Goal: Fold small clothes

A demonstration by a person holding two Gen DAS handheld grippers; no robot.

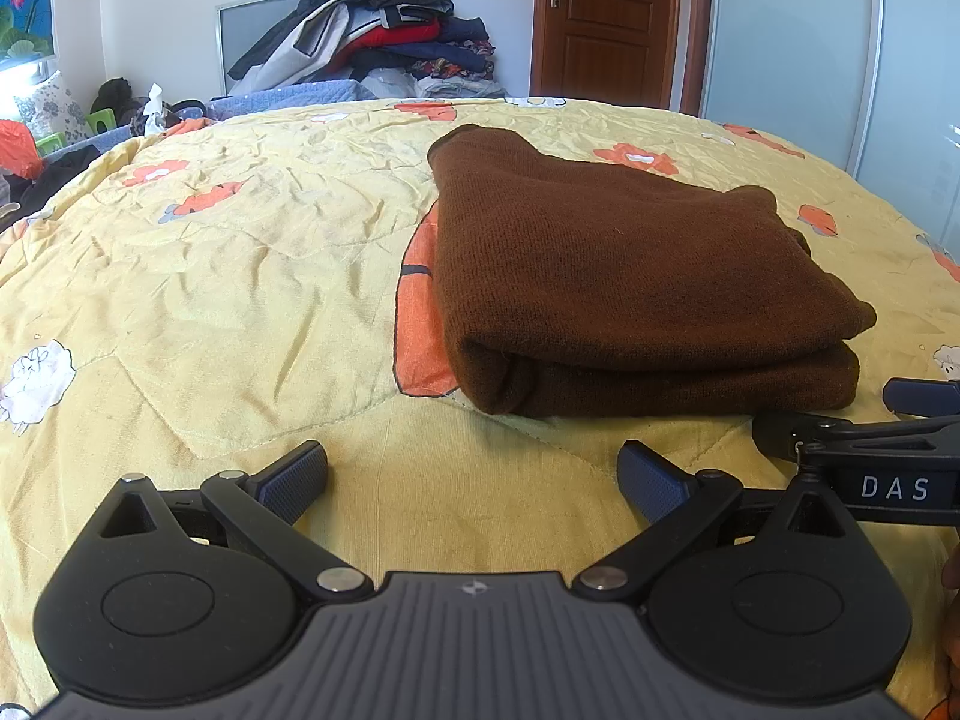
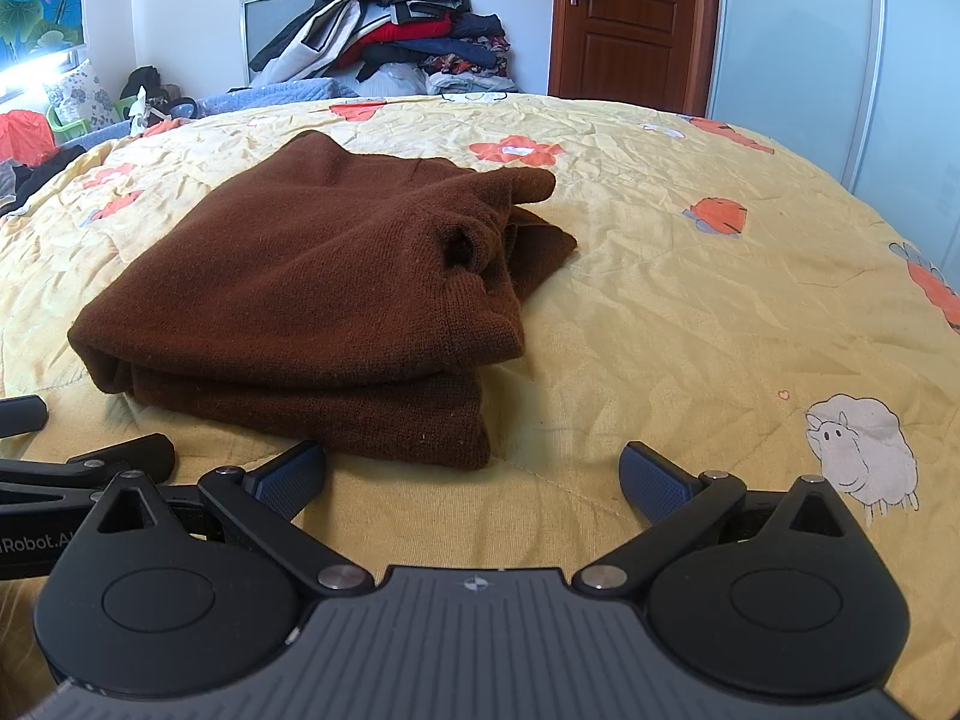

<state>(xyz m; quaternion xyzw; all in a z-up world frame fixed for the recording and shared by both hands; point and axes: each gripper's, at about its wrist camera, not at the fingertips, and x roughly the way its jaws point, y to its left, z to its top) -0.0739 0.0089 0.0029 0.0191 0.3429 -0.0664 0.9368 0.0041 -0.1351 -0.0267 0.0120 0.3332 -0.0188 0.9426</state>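
A brown knit garment (image 1: 624, 276) lies folded in layers on the yellow quilt (image 1: 228, 276). In the right wrist view it (image 2: 312, 294) sits ahead and to the left, a sleeve opening showing on its right side. My left gripper (image 1: 474, 477) is open and empty, just short of the garment's near edge. My right gripper (image 2: 474, 477) is open and empty, near the garment's front right corner. The right gripper's fingers (image 1: 864, 426) show at the right edge of the left wrist view; the left gripper's fingers (image 2: 90, 462) show at the left of the right wrist view.
The yellow quilt (image 2: 690, 300) with orange flowers and white sheep covers the bed. A tall heap of clothes (image 1: 384, 30) stands behind the bed against the wall. A brown door (image 1: 606, 18) and pale wardrobe doors (image 1: 792, 42) are at the back right. Clutter (image 1: 36, 144) lies at the bed's far left.
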